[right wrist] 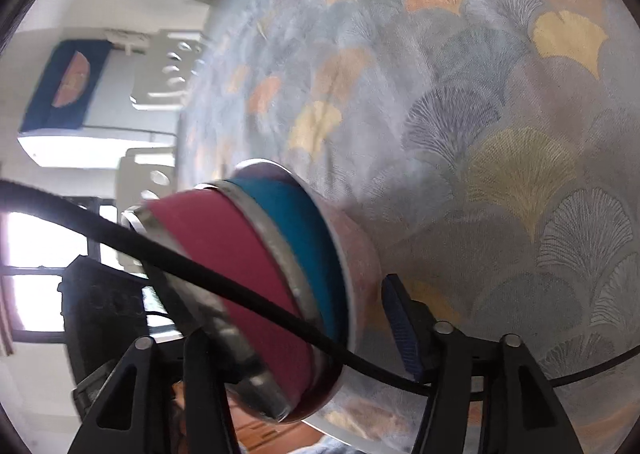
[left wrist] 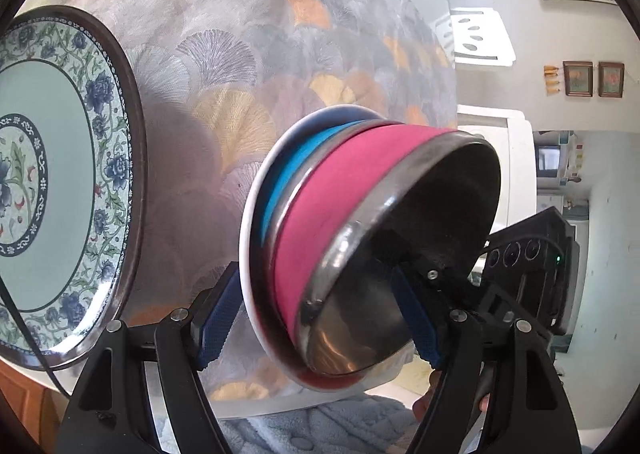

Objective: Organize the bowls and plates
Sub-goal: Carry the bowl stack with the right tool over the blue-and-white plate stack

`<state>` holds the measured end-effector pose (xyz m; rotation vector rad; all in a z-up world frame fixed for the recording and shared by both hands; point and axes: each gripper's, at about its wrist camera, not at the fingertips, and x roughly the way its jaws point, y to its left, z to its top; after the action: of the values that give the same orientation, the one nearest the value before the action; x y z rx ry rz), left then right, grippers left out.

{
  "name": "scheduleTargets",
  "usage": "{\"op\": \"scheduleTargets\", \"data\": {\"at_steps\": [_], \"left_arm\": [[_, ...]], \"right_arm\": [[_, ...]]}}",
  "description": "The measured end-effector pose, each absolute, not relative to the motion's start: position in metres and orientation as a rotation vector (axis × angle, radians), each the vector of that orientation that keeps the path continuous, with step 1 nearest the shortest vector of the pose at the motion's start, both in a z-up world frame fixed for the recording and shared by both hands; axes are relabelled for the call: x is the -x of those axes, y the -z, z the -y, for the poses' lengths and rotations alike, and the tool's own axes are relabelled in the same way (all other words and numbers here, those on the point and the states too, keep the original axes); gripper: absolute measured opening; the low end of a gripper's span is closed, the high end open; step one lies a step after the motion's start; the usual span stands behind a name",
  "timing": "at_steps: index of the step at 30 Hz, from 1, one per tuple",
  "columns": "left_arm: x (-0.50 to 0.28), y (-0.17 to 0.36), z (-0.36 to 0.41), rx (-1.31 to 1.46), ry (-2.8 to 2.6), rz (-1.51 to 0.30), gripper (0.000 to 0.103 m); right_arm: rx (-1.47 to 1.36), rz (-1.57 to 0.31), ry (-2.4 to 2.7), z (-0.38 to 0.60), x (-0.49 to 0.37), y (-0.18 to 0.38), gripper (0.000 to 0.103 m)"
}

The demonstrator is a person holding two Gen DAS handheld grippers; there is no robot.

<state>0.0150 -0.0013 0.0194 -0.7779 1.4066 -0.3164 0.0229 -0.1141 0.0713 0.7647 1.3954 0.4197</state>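
My right gripper (right wrist: 304, 338) view is blurred, and a black cable (right wrist: 224, 280) crosses the bowls; its left finger is hidden behind them. I can read no writing anywhere. My left gripper (left wrist: 320, 318) is wide open, its blue pads straddling a tilted stack: a white plate (left wrist: 256, 221), a blue bowl (left wrist: 286, 181) and a pink bowl (left wrist: 340, 205) with a steel inside. Whether the pads press it, I cannot tell. The right jaws also flank that stack, open. A flowered plate (left wrist: 60, 181) lies left of my left gripper on the tablecloth (left wrist: 240, 53).

Home dining room: patterned tablecloth (left wrist: 248, 65), framed pictures (left wrist: 577, 78).
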Motion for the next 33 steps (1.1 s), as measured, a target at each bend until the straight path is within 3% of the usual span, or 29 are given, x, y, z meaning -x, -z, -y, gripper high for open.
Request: {"op": "scheduleTargets", "data": {"at_steps": [2, 10, 22, 33], "left_arm": [[-0.014, -0.019, 0.004, 0.759, 0.318, -1.409, 0.073], [-0.017, -0.029, 0.01, 0.69, 0.311, -1.395, 0.073], [-0.01, -0.04, 0.003, 0.69, 0.312, -1.361, 0.073], [-0.006, -0.026, 0.0, 0.704, 0.296, -1.411, 0.073]], "right_arm": [[-0.764, -1.397, -0.413, 0.116, -0.022, -0.071, 0.043], [-0.758, -1.357, -0.421, 0.119, -0.019, -0.078, 0.038], [-0.703, -1.27, -0.474, 0.11, -0.021, -0.103, 0.038], [-0.688, -1.383, -0.429, 0.108, -0.025, -0.083, 0.04]]}}
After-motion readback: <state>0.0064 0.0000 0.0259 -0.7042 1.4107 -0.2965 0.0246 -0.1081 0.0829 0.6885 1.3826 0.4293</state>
